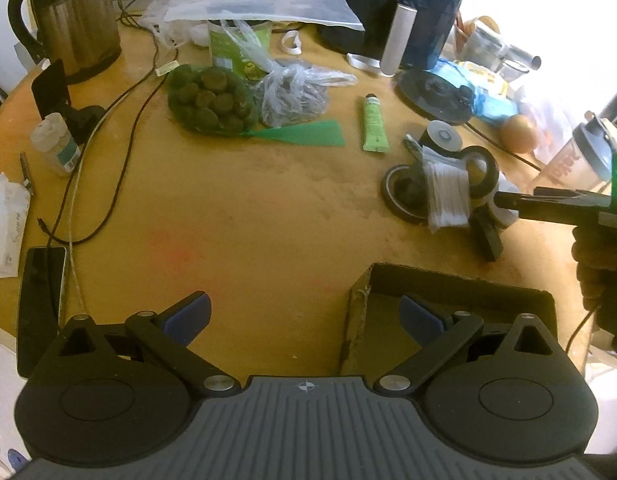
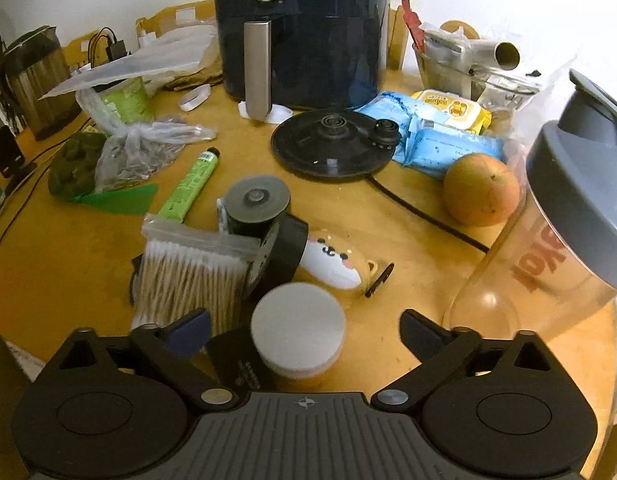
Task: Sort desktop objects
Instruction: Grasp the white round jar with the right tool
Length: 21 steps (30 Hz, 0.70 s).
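- Hanging wide apart and gripping nothing: right gripper (image 2: 304,330) jaws, straddling a small round white-lidded jar (image 2: 298,330) without pressing on it.
- Standing equally wide and empty: left gripper (image 1: 304,314) jaws, one finger hovering over an open brown cardboard box (image 1: 460,280) at the near edge of the wooden bench (image 1: 248,208).
- Showing nothing inside the visible part of that box, so sorting seemingly barely starting.
- Lying still unsorted just beyond the jar: clear packet of cotton swabs (image 2: 188,272), black tape rolls (image 2: 276,256), white-and-tan cartoon-faced case (image 2: 336,264).
- Waiting farther out: green tube (image 2: 190,184), orange fruit (image 2: 480,190), blue wipe packs (image 2: 440,144), netted bag of dark green balls (image 1: 210,100).
- Leaving, by this look, nearly everything to collect.
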Tool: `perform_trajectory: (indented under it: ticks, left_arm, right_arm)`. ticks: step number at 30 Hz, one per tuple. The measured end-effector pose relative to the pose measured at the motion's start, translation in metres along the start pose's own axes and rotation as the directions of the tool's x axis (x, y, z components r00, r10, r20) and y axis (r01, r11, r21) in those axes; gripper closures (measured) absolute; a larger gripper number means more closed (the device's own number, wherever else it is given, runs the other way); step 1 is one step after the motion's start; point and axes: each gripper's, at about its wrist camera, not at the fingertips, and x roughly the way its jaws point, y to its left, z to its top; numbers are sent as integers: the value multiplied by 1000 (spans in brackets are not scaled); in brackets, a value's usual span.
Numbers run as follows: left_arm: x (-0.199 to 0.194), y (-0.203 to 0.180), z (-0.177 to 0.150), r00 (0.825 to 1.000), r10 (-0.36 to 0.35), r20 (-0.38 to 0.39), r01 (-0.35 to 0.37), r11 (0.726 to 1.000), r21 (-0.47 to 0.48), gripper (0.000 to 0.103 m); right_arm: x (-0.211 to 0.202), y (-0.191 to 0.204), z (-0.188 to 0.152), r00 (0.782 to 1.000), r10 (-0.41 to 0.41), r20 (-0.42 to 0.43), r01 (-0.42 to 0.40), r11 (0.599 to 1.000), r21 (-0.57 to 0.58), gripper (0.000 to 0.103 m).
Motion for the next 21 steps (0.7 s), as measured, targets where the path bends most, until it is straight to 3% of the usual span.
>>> perform_trajectory:
  ticks: [7,10,21]
  left_arm:
    - [1,7,0,999,32,-6,-32,999,-32,1]
    - [2,8,2,1000,28,-6,-28,999,-46,1]
    - [5,0,5,1000,-7,-12,6,997,-79,1]
  right_arm:
    - [11,7,0,1000,-11,-4,11,1000,-28,27]
    - [18,8,-1,999,-13,-30,12,1000,-28,46]
    - [18,5,-4,999,-7,-34,7,1000,5,46]
